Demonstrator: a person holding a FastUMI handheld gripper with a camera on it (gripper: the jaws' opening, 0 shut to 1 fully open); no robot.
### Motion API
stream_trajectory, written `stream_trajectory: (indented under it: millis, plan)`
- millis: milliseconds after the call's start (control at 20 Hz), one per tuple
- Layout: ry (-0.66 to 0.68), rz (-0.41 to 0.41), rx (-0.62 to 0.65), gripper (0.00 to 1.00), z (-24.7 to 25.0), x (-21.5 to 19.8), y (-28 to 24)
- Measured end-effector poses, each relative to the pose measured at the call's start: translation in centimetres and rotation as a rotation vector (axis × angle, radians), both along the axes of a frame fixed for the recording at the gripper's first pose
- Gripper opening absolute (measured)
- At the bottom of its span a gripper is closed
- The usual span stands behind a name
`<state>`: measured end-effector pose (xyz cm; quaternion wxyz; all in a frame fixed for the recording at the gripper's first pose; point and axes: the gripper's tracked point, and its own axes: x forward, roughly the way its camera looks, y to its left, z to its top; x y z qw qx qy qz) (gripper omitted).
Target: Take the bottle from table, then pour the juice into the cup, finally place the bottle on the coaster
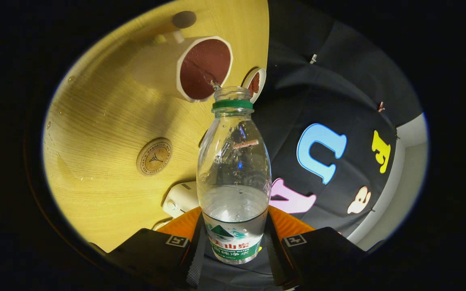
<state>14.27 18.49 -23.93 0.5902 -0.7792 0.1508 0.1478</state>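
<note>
Tongs pinching bottle (uncapped), mouth over cup, coaster apart

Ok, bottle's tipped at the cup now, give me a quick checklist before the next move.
1. Grip: the gripper has both fingers pressed on the bottle at its label end. Ok.
2. Cap off: the mouth above the green neck ring is open. Ok.
3. Aim: the mouth sits at the rim of the cup, with a little liquid leaving it. Ok.
4. Liquid left: some still sits at the bottle's base end. Pour not finished.
5. Coaster: lies bare on the table, beside the bottle. Ok.
6. Spills: droplets show on the table by its edge. Not ok.
</note>
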Motion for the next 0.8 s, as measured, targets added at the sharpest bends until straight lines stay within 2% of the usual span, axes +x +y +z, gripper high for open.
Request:
stream_trajectory:
  millis: [400, 800]
  plan:
    - [-0.011, 0.038, -0.05, 0.69, 0.1, 0.3, 0.2]
    - [-0.06, 0.163, -0.141, 0.69, 1.1, 1.2, 2.2]
